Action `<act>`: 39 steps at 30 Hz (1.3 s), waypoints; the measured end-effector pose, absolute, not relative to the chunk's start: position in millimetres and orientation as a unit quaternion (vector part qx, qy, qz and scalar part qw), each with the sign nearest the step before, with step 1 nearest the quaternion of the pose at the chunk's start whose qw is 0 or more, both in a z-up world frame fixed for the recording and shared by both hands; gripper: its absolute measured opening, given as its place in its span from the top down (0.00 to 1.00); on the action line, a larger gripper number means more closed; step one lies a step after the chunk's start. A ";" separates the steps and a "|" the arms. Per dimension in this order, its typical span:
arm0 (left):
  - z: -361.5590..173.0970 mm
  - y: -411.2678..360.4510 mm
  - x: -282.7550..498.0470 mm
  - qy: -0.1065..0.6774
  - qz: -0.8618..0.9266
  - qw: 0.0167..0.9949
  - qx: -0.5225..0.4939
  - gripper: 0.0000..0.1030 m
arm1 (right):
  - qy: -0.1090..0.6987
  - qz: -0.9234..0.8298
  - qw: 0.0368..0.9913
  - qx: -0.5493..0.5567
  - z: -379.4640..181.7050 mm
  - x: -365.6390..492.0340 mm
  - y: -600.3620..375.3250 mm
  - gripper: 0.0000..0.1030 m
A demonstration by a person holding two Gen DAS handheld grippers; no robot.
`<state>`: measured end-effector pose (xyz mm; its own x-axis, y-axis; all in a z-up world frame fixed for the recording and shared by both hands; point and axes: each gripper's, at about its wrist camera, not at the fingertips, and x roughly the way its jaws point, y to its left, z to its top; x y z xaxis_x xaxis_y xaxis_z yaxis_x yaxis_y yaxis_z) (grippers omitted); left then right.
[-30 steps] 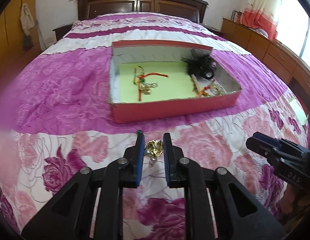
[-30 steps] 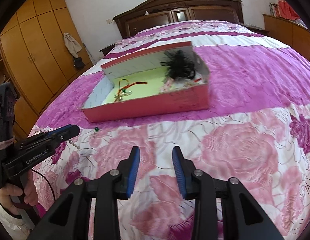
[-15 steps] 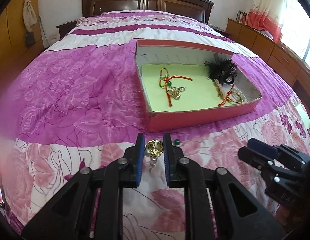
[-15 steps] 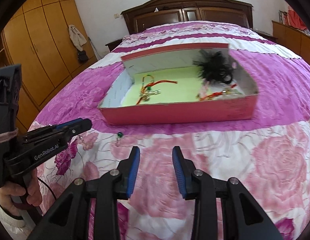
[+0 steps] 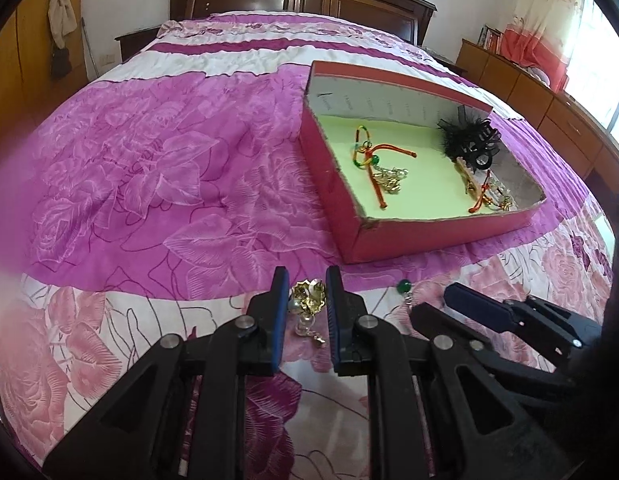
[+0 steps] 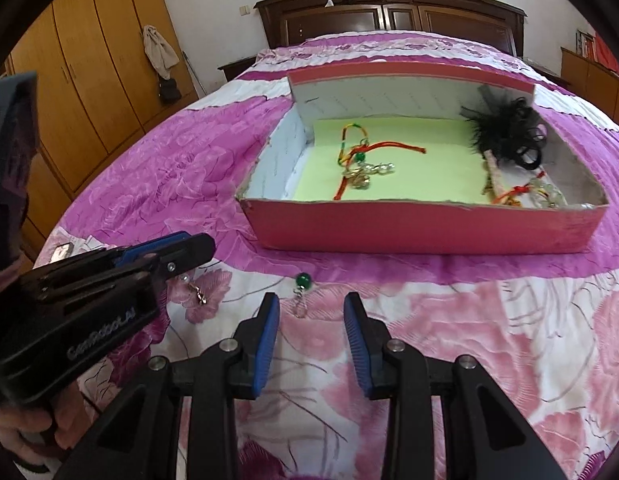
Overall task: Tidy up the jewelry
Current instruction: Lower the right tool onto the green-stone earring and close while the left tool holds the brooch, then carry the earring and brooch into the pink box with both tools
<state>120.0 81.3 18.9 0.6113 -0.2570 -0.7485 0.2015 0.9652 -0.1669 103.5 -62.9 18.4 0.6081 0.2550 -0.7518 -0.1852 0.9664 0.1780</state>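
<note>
Soft quilt (image 6: 449, 320), so we'd pinch green-bead earring (image 6: 302, 280) by its bead w/ empty, parted right gripper (image 6: 311, 322); left gripper (image 5: 307, 300) clamps gold earring (image 5: 307, 292), prob. fragile.

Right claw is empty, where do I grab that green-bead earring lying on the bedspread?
Probably best pinch the green-bead earring at the round bead, its bulkiest part; the thin dangle lies flat on the bedspread. Bring the right claw down from above, since it already sits just ahead.

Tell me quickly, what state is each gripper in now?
Left gripper: closed on the gold earring.
Right gripper: open, holding nothing.
</note>
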 end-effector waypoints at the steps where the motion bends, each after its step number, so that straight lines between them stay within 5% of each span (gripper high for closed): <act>1: 17.9 83.0 120.4 0.422 -0.127 0.897 -0.035 0.90 | 0.427 0.121 0.895 0.039 16.2 105.8 -60.1 0.65; 10: 13.5 86.3 122.7 0.423 -0.127 0.896 -0.042 0.90 | 0.430 0.106 0.896 0.034 5.9 118.0 -51.2 0.65; 16: 13.6 85.0 122.8 0.424 -0.127 0.896 -0.041 0.90 | 0.432 0.092 0.897 0.025 1.3 122.5 -49.8 0.88; 39: 44.3 50.4 107.3 0.403 -0.140 0.904 -0.014 0.90 | 0.393 0.096 0.913 0.040 39.2 97.2 -85.5 0.89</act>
